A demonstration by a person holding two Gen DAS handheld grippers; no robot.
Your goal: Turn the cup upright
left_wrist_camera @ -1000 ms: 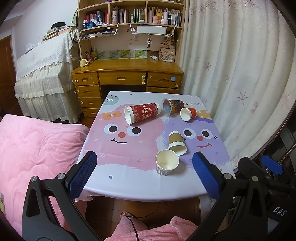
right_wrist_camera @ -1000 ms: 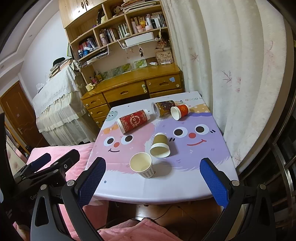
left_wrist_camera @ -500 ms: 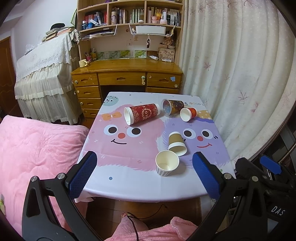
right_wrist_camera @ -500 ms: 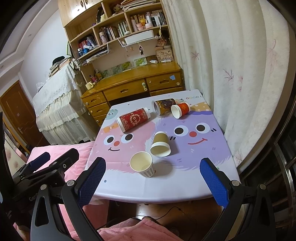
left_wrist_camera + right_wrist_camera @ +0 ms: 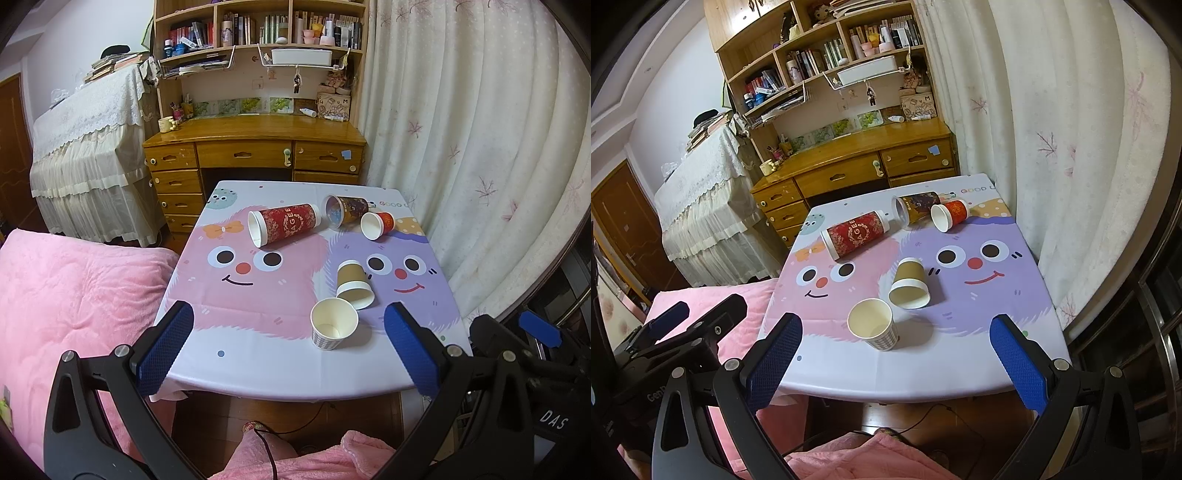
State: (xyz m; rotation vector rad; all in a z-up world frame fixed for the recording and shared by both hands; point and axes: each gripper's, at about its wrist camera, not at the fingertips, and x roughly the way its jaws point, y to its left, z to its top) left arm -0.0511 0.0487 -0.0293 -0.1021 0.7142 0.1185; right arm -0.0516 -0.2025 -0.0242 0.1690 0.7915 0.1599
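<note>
Both grippers hang short of the near edge of the table, off the cups. Left gripper (image 5: 288, 347): jaws spread wide, blue pads (image 5: 165, 347) empty. Right gripper (image 5: 905, 362): jaws spread wide as well, nothing between them. In the right wrist view the left gripper's black frame sits low-left, over the pink blanket (image 5: 66, 295).

Small table with a cartoon-face cloth in pink and purple (image 5: 258, 354) carries five paper cups:
- white checked paper cup (image 5: 333, 329) (image 5: 873, 325), upright, mouth up, nearest the front edge.
- tan paper cup with white rim (image 5: 354, 284) (image 5: 908, 283), on its side, mouth toward the cameras, just behind the checked cup; touching or just apart, can't tell.
- tall red patterned paper cup (image 5: 284, 224) (image 5: 855, 234), on its side, mouth pointing left, at the far-left part of the cloth.
- dark brown printed cup (image 5: 343, 210) (image 5: 916, 207), on its side at the far end, mouth toward the red patterned cup.
- small red-orange cup (image 5: 376, 223) (image 5: 948, 215), on its side, right beside the dark brown one, mouth toward the cameras.

Beyond the table: wooden desk with drawers (image 5: 255, 147), bookshelf above it, white curtain (image 5: 480, 147) on the right.
</note>
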